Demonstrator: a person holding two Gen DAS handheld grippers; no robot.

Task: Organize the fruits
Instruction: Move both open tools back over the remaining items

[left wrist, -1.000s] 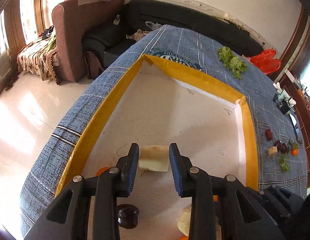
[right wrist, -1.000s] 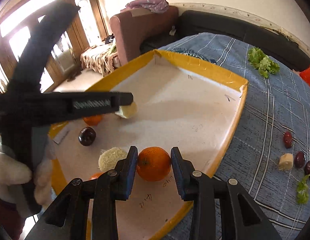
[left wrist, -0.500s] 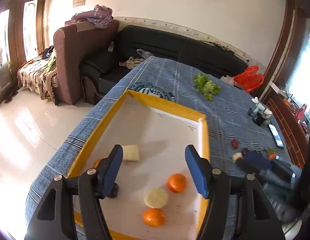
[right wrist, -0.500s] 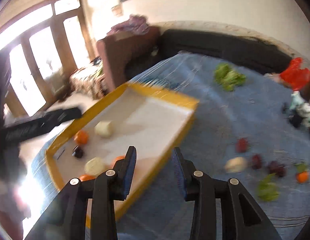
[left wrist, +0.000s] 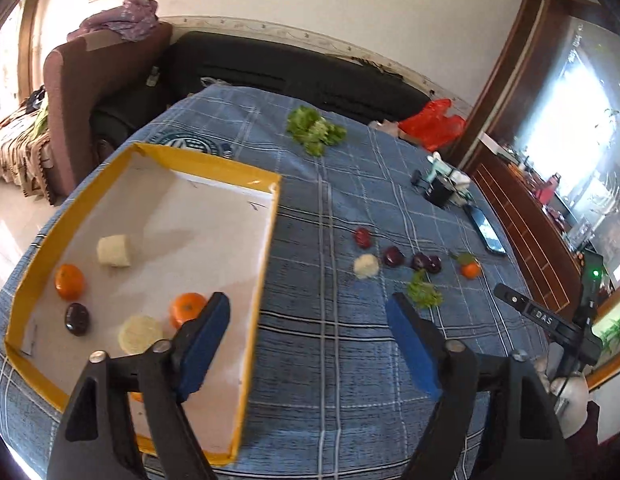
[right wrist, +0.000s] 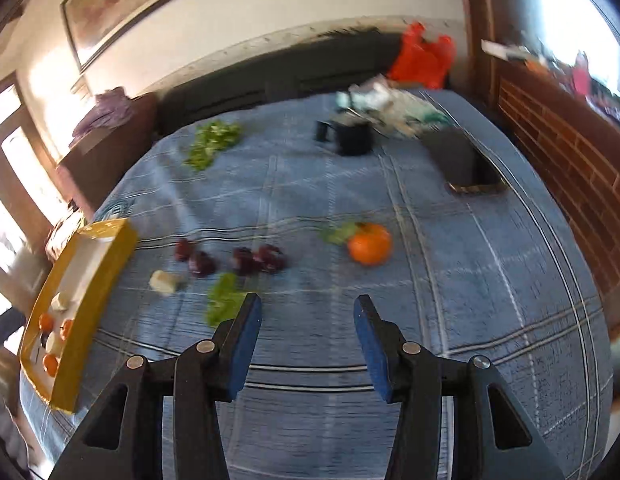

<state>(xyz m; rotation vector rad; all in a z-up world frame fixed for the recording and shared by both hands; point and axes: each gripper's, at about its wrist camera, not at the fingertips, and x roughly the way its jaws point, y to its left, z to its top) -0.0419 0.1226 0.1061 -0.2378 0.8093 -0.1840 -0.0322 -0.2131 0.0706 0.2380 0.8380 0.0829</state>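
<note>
Right wrist view smears: my right gripper (right wrist: 306,336) jaws are opening, empty, short of the tangerine (right wrist: 369,243) mid-desk. Left gripper (left wrist: 308,344) gapes empty beside the yellow tray (left wrist: 266,240). Rushing could nudge it rolling away.

Left gripper (left wrist: 308,344): two black plastic arms, triangular cut-outs near their bases, silver round-head screws at the pivots. Fingers (left wrist: 204,344) faced with blue pads, flat and rectangular.

Right gripper (right wrist: 308,346): same build (black arms, silver screws, triangular cut-outs), blue pads (right wrist: 244,344) on the inner faces. Seen from the left camera, right of the left gripper, its black body carries white lettering reading "DAS". Below that body, something pale, perhaps a glove; too blurred to tell.
</note>
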